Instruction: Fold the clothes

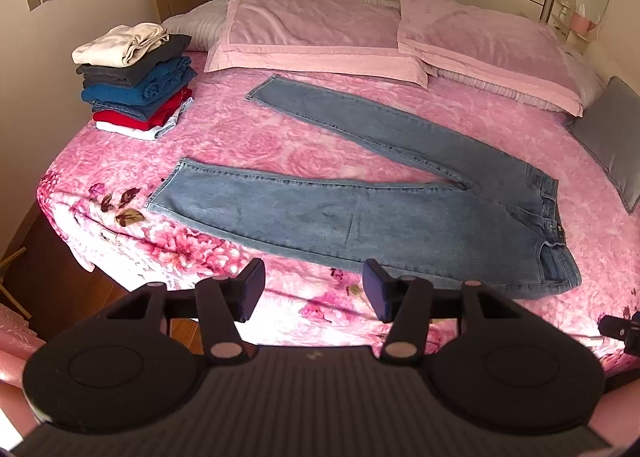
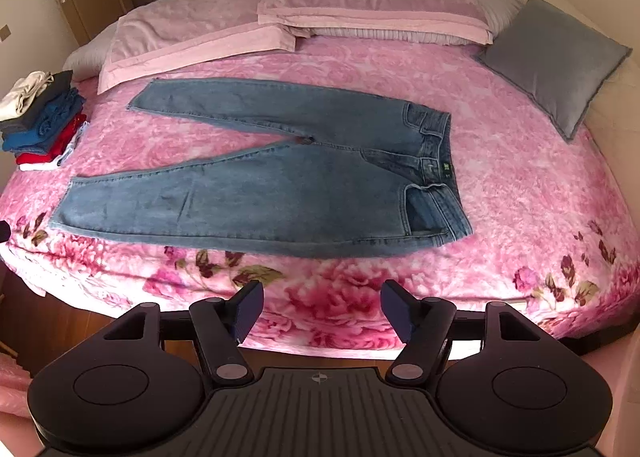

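A pair of blue jeans (image 1: 360, 213) lies flat on the pink floral bed, legs spread in a V toward the left, waistband at the right. It also shows in the right wrist view (image 2: 280, 185). My left gripper (image 1: 314, 289) is open and empty, hovering over the bed's front edge just short of the near leg. My right gripper (image 2: 322, 309) is open and empty, above the bed's front edge, in front of the jeans' waist end. A tip of the right gripper (image 1: 620, 331) shows at the left view's right edge.
A stack of folded clothes (image 1: 136, 81) sits at the bed's far left, also seen in the right wrist view (image 2: 40, 121). Two pink pillows (image 1: 316, 37) lie at the head. A grey cushion (image 2: 556, 61) lies at the right. Wooden floor (image 1: 80, 297) lies below the bed edge.
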Tool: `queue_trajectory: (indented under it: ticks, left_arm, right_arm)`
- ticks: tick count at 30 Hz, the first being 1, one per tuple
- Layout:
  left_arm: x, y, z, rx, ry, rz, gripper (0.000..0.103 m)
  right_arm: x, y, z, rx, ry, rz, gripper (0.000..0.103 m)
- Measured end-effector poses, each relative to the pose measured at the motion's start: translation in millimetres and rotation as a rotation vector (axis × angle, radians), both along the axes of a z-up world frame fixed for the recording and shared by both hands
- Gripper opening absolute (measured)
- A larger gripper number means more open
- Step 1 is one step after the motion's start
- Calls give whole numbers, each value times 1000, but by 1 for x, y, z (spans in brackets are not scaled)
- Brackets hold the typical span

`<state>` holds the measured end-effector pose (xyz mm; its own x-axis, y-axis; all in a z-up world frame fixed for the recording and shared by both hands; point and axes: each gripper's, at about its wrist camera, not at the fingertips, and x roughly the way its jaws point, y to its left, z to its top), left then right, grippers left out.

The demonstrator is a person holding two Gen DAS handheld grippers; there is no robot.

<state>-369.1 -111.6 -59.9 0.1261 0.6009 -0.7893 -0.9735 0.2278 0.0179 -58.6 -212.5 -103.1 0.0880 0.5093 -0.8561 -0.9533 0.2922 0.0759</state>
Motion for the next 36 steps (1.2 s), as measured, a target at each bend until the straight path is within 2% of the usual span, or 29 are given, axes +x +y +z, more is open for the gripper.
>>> queue_trajectory:
  ticks: [18, 36]
  left_arm:
    - [2, -26, -3, 9, 30, 11, 50]
    - [30, -34, -5, 13, 40, -46, 50]
  right_arm:
    - [7, -15, -7, -37, 19, 4, 68]
    - [26, -30, -10, -56, 14, -34, 69]
